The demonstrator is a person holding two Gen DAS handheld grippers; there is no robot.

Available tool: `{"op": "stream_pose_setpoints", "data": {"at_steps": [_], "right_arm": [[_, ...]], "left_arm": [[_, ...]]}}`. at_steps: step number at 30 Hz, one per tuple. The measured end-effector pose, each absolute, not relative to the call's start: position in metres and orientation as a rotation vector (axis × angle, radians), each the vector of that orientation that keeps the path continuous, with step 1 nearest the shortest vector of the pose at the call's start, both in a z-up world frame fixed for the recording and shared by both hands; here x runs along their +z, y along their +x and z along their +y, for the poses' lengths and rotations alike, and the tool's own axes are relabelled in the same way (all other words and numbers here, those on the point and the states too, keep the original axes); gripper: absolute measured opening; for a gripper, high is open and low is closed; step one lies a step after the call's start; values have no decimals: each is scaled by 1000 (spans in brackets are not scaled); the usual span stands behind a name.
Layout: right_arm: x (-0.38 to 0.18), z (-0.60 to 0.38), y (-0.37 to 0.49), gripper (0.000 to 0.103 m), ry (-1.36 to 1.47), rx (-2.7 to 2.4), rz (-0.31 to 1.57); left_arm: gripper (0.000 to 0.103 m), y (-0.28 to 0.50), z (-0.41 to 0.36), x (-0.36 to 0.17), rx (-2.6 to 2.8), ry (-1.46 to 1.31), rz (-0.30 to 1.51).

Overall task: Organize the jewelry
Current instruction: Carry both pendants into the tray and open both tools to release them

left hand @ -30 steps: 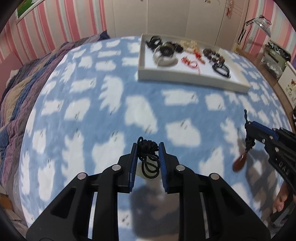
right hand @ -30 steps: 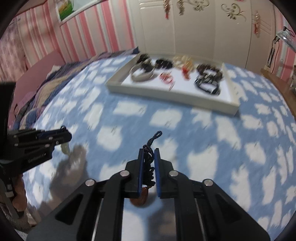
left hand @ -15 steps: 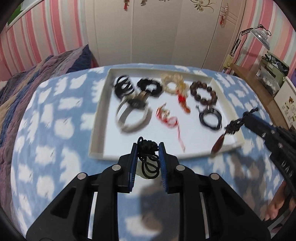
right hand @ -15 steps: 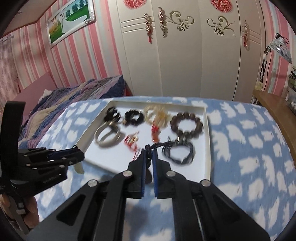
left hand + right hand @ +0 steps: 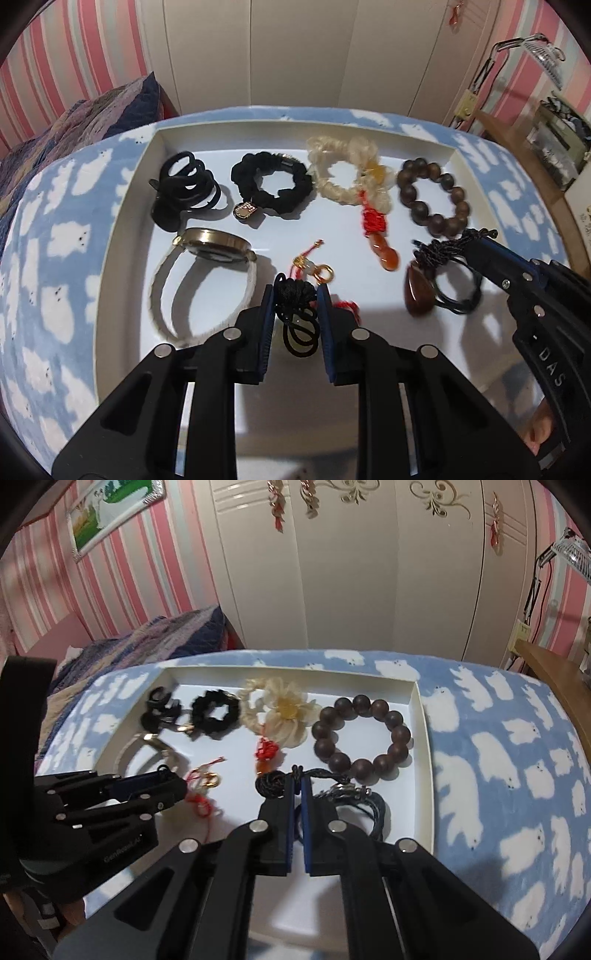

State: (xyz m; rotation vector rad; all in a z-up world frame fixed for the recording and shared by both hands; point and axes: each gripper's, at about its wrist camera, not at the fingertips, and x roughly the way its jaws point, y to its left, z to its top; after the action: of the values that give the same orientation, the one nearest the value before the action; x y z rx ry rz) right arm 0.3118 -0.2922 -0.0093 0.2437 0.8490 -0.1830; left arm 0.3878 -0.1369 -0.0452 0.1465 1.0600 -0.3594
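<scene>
Black knotted cord (image 5: 295, 295) clamped in left gripper (image 5: 295, 291) jaws, pendant cord (image 5: 280, 781) pinched in right gripper (image 5: 296, 775) jaws; both now over white tray (image 5: 122, 229), previously over bedspread, so placement comes next.

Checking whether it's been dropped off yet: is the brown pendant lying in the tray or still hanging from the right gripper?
Still hanging: the right gripper is shut on its black cord, and the brown pendant dangles above the tray.

Both tools (image 5: 295, 295) (image 5: 297, 779) have moved from the blanket to over the tray (image 5: 122, 206).
</scene>
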Motion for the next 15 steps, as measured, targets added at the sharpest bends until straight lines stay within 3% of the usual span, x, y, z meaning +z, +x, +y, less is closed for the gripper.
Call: {"op": "stream_pose_setpoints", "data": {"at_steps": [5,10,11,12,14,15], "right_arm": [[-25,-303,322,7,269,-199,885],[-30,-307,320,7,266,-198,885],[-29,-307,318,13,266,-196,883],[-28,-308,317,33,268,-196,879],[-24,-309,309,54,272,-205,856],[-21,-310,305,54,272,-202,848]], "left_arm": [[25,391,-139,-51,-350,164,1038],[47,382,-143,-44,-348,182,1006],[51,378,-144,-41,-343,189,993],[59,372,-144,-35,-340,195,973],[69,362,-141,-26,-326,199,945],[73,356,-139,-20,-321,197,928]]}}
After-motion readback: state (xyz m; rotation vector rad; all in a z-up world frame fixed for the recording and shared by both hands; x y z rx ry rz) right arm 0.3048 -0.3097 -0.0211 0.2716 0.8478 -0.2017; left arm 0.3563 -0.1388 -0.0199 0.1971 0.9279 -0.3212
